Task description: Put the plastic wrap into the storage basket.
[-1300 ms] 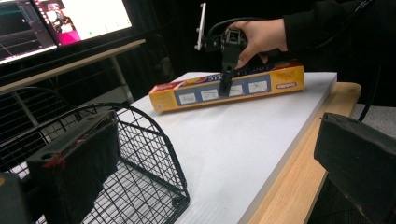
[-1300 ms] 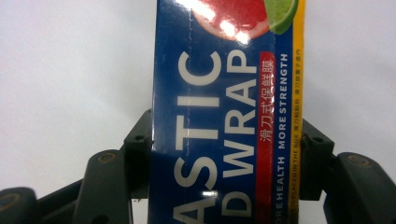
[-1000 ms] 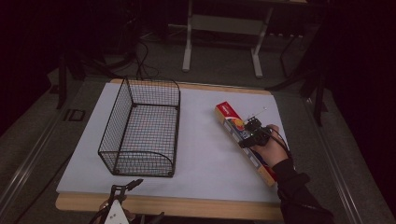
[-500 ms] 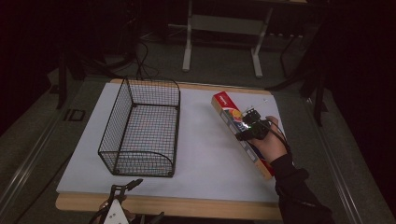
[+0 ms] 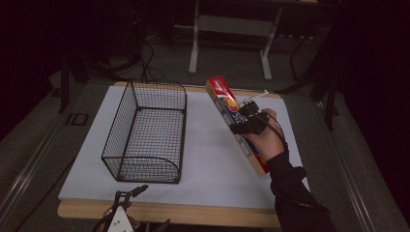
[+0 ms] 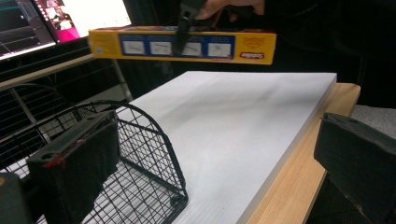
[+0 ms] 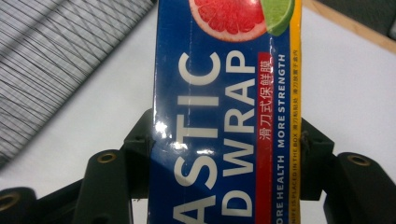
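Since a second ago, my right gripper (image 5: 245,122) has lifted the box (image 5: 235,122) off the sheet (image 5: 212,154): it lay flat near the right edge then, and now it hangs in the air, its far end tipped up past the sheet's far edge. My right hand (image 5: 265,137) has risen with it and moved a little toward the middle of the table (image 5: 169,212).

In the right gripper view my two jaws press on the long sides of the box (image 7: 224,116), pinching it across its width; its blue face with white lettering and a grapefruit and lime picture is turned to the camera. The left gripper view shows the same box (image 6: 182,45) from the side, yellow with small panels, held level above the sheet (image 6: 243,121) with the right gripper (image 6: 184,23) clamped around its middle and the hand above it.

The basket (image 5: 147,133) stands on the left part of the sheet, well apart from the box and unchanged.

My left gripper (image 5: 126,197) sits at the table's near edge, just in front of the basket, where it was before. In its own view the jaws are spread wide, nothing between them, with the basket's (image 6: 140,154) rounded end just beyond the left jaw.
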The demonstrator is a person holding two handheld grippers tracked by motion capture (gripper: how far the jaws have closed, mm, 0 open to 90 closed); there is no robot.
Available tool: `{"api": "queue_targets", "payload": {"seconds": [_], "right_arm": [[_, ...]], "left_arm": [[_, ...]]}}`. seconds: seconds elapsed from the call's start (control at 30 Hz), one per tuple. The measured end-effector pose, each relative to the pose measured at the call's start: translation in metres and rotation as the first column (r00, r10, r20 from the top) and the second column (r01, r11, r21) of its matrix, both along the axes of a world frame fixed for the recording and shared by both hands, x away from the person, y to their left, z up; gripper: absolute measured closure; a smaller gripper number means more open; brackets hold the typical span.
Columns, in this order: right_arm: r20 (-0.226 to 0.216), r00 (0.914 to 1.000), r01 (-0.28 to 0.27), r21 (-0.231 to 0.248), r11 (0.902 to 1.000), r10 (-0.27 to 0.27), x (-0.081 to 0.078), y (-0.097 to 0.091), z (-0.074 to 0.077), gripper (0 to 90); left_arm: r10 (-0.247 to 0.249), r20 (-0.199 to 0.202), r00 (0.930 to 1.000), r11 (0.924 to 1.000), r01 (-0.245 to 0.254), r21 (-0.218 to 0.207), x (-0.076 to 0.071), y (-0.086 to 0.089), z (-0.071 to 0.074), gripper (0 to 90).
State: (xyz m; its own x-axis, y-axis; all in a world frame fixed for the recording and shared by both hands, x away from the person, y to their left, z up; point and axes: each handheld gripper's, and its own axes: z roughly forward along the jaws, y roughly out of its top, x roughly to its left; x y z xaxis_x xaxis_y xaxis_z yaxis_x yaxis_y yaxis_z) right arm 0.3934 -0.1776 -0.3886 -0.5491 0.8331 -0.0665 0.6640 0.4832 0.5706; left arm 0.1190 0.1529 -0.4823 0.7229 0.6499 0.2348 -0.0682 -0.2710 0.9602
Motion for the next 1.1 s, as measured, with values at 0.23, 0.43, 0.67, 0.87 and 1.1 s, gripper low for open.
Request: {"api": "queue_targets", "payload": {"seconds": [0.23,0.43,0.67,0.87,1.1], "right_arm": [[0.032,0.9989,-0.035,0.034,0.9988,0.034,-0.001,0.036,0.012,39.6],[0.058,0.9969,-0.057,0.06,0.9965,0.053,0.0,0.061,0.027,39.6],[0.093,0.9922,-0.089,0.067,0.9938,0.083,0.002,0.091,0.046,39.6],[0.107,0.9903,-0.097,0.076,0.9924,0.088,0.004,0.115,0.055,39.6],[0.124,0.9873,-0.111,0.097,0.989,0.099,0.005,0.14,0.06,39.6]], "left_arm": [[0.002,0.0,1.0,1.0,-0.002,-0.001,0.0,0.001,0.0,1.0],[0.002,0.001,1.0,1.0,-0.002,0.002,-0.001,0.001,0.0,1.0],[-0.003,0.0,1.0,0.9999,0.003,-0.015,-0.002,0.002,0.001,1.0],[-0.004,0.0,1.0,0.9999,0.004,-0.009,-0.002,0.001,0.001,1.0],[-0.002,0.002,1.0,0.9999,0.002,-0.017,-0.003,0.002,0.001,1.0]]}}
